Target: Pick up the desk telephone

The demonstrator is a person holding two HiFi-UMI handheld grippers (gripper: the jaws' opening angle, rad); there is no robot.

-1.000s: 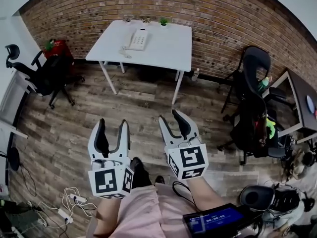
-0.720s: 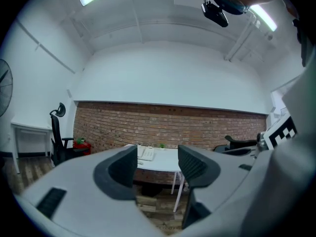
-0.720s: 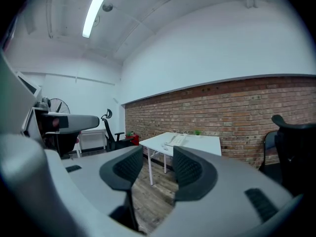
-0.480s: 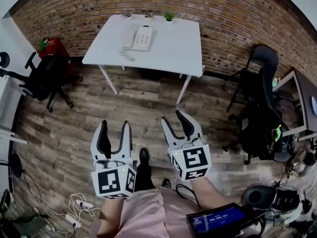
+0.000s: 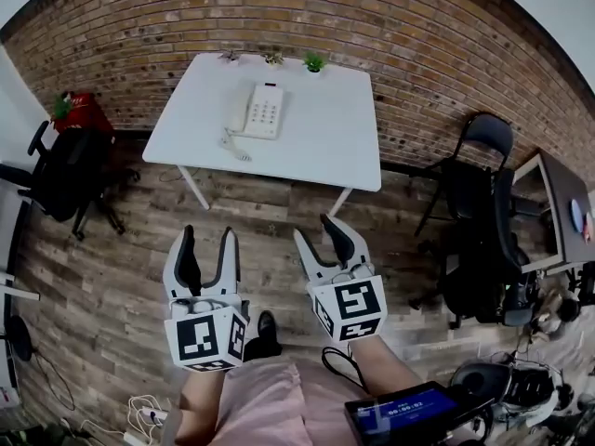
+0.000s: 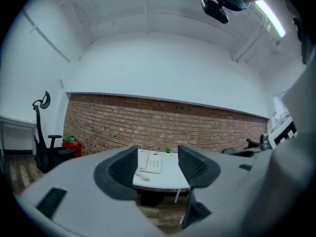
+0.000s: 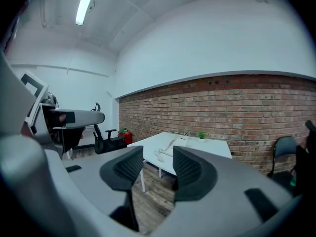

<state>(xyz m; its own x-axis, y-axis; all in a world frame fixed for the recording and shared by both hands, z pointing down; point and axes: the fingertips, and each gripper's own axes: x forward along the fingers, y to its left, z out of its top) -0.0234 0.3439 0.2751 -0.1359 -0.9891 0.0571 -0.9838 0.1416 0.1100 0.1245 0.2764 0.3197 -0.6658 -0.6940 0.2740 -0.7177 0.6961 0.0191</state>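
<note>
A white desk telephone (image 5: 260, 111) lies on the back left part of a white table (image 5: 321, 137) that stands against a brick wall, its curly cord trailing at its left. Both grippers hang over the wooden floor, well short of the table. My left gripper (image 5: 209, 235) is open with nothing between its fingers, and so is my right gripper (image 5: 316, 229). Between the jaws in the left gripper view, the telephone (image 6: 150, 161) shows far off on the table (image 6: 170, 176). From the right gripper view the telephone (image 7: 175, 143) appears beyond the jaws, on the table (image 7: 210, 147).
Small potted plants (image 5: 314, 61) stand along the table's back edge. A black office chair (image 5: 56, 170) and a red object (image 5: 74, 110) are at the left. More black chairs (image 5: 479, 184) and a dark desk (image 5: 558, 203) are at the right. Cables (image 5: 149, 414) lie on the floor.
Both grippers have moved forward across the floor toward the table. The table and telephone now look larger and nearer in the head view. The jaws look the same.
</note>
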